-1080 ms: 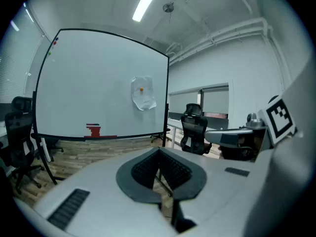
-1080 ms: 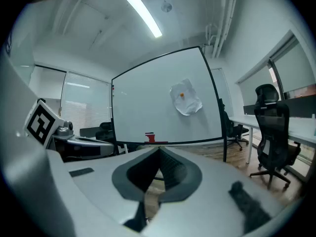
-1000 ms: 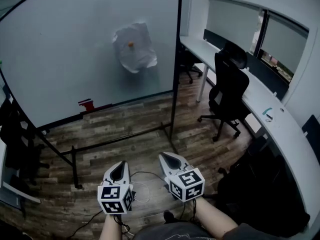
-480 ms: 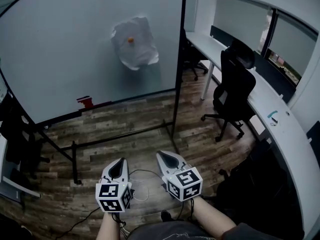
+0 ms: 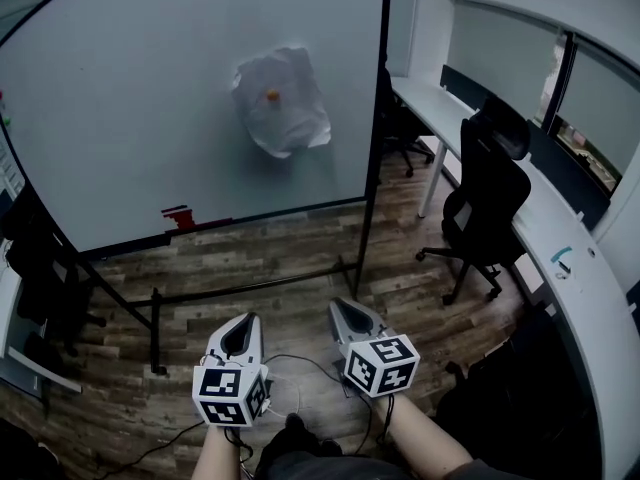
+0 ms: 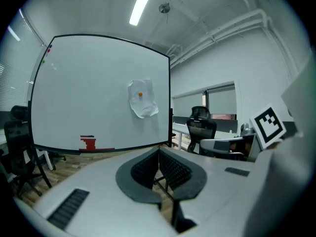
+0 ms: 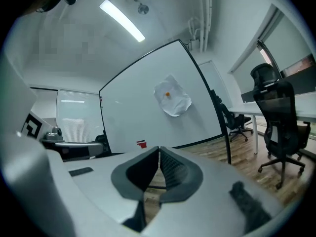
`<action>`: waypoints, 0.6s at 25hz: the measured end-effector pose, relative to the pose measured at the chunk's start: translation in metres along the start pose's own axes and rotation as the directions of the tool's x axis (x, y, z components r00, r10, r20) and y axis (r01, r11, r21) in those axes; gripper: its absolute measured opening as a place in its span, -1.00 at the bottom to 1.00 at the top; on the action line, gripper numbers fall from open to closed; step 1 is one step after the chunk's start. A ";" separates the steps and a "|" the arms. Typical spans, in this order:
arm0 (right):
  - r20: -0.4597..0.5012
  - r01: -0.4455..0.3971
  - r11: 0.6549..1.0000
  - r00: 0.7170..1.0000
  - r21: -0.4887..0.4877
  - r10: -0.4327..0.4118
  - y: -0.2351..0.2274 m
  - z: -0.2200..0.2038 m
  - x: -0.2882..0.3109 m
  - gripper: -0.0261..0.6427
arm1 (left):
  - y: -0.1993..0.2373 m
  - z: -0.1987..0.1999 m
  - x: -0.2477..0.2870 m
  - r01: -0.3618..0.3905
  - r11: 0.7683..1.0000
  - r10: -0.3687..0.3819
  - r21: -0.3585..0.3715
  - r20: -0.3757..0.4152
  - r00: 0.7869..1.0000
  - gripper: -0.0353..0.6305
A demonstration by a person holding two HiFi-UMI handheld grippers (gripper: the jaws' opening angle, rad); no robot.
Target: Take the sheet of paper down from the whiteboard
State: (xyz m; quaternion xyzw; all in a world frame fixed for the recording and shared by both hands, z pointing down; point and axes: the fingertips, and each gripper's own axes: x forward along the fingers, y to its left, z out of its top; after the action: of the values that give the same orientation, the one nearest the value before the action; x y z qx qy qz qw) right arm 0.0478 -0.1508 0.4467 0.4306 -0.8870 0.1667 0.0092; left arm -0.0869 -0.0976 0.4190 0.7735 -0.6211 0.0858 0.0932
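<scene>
A crumpled white sheet of paper [image 5: 283,101] hangs on the whiteboard [image 5: 130,118], pinned by a small orange magnet [image 5: 271,94]. It also shows as the sheet of paper [image 6: 142,98] in the left gripper view and the sheet of paper [image 7: 172,101] in the right gripper view, far ahead of both. My left gripper [image 5: 241,334] and right gripper [image 5: 346,317] are low in the head view, side by side, well short of the board. Both are shut with nothing between the jaws; left gripper [image 6: 159,153], right gripper [image 7: 159,151].
The whiteboard stands on a black wheeled frame [image 5: 200,293] over a wood floor. A red eraser [image 5: 180,214] sits on its bottom ledge. A black office chair [image 5: 487,203] and a long white desk [image 5: 545,243] are to the right. Cables [image 5: 290,373] lie on the floor near my feet.
Both grippers have travelled forward together towards the whiteboard, staying shut. The board and paper now sit slightly further right and nearer in the head view.
</scene>
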 end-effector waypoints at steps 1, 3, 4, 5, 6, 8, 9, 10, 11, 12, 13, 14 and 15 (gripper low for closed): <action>-0.008 0.009 1.000 1.000 -0.001 -0.009 -0.006 0.000 0.006 -0.86 | 0.005 0.004 0.006 -0.008 1.000 0.008 0.002 0.008 1.000 -0.86; -0.027 0.022 1.000 0.999 -0.008 -0.022 -0.016 0.001 0.019 -0.86 | 0.018 0.010 0.022 -0.019 1.000 0.019 -0.006 0.021 1.000 -0.86; -0.034 0.027 1.000 0.999 -0.012 -0.027 -0.018 0.002 0.026 -0.86 | 0.023 0.012 0.030 -0.015 1.000 0.015 -0.015 0.022 1.000 -0.86; -0.040 0.031 0.999 0.999 -0.017 -0.032 -0.019 0.003 0.032 -0.86 | 0.028 0.013 0.038 -0.004 1.000 0.005 -0.024 0.020 1.000 -0.86; -0.046 0.036 0.999 0.998 -0.023 -0.037 -0.021 0.006 0.039 -0.86 | 0.032 0.015 0.046 0.010 0.999 -0.010 -0.031 0.018 1.000 -0.86; -0.052 0.051 0.998 0.997 -0.030 -0.052 -0.025 0.014 0.056 -0.86 | 0.040 0.021 0.061 0.038 0.999 -0.038 -0.036 0.018 0.999 -0.86; -0.051 0.056 0.998 0.997 -0.030 -0.057 -0.027 0.019 0.066 -0.86 | 0.046 0.025 0.068 0.051 0.998 -0.050 -0.036 0.019 0.999 -0.86; -0.048 0.059 0.998 0.997 -0.028 -0.060 -0.027 0.023 0.077 -0.86 | 0.053 0.029 0.075 0.061 0.998 -0.061 -0.034 0.021 0.998 -0.86; -0.044 0.062 0.998 0.997 -0.027 -0.063 -0.027 0.028 0.088 -0.86 | 0.060 0.032 0.081 0.071 0.997 -0.070 -0.030 0.022 0.997 -0.86; -0.039 0.067 0.997 0.997 -0.026 -0.068 -0.028 0.032 0.099 -0.86 | 0.066 0.035 0.087 0.080 0.996 -0.079 -0.026 0.024 0.997 -0.86; -0.036 0.075 0.997 0.996 -0.024 -0.076 -0.031 0.035 0.107 -0.86 | 0.071 0.038 0.094 0.090 0.996 -0.090 -0.021 0.025 0.996 -0.86; -0.034 0.086 0.996 0.996 -0.018 -0.087 -0.034 0.038 0.114 -0.86 | 0.075 0.041 0.101 0.102 0.995 -0.102 -0.017 0.024 0.994 -0.86; -0.033 0.097 0.995 0.995 -0.009 -0.097 -0.038 0.040 0.120 -0.86 | 0.077 0.043 0.109 0.115 0.993 -0.115 -0.013 0.022 0.993 -0.86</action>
State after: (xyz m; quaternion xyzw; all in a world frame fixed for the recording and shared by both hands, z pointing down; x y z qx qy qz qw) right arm 0.0066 -0.2757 0.4387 0.4703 -0.8653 0.1700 0.0337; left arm -0.1379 -0.2273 0.4071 0.8083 -0.5769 0.0677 0.0967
